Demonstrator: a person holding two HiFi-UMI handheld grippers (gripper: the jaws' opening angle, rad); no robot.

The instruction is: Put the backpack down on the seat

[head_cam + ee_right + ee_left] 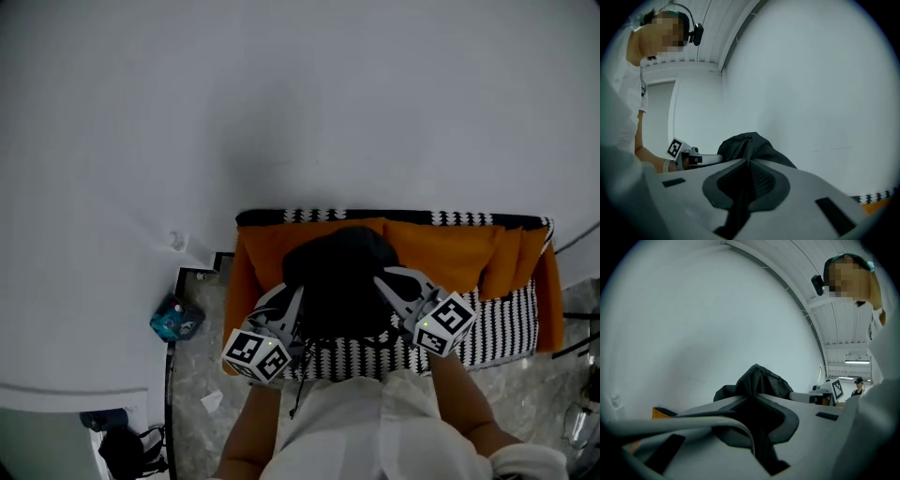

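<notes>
In the head view a black backpack (339, 281) hangs between both grippers, over a seat (506, 323) with a black-and-white striped cover and orange cushions (441, 246). My left gripper (298, 296) grips its left side and my right gripper (380, 279) its right side. Seen from the left gripper view, the left gripper (752, 400) is shut on dark fabric, with the backpack (761, 379) bunched just past the tips. The right gripper view shows the right gripper (747, 164) pinching a dark strap of the backpack (743, 143). Whether the backpack touches the seat is hidden.
A white wall rises right behind the seat. On the speckled floor at the left lie a teal object (176, 320) and a paper scrap (212, 401), beside a dark-framed edge (172, 375). Another person (858, 386) stands far off in the left gripper view.
</notes>
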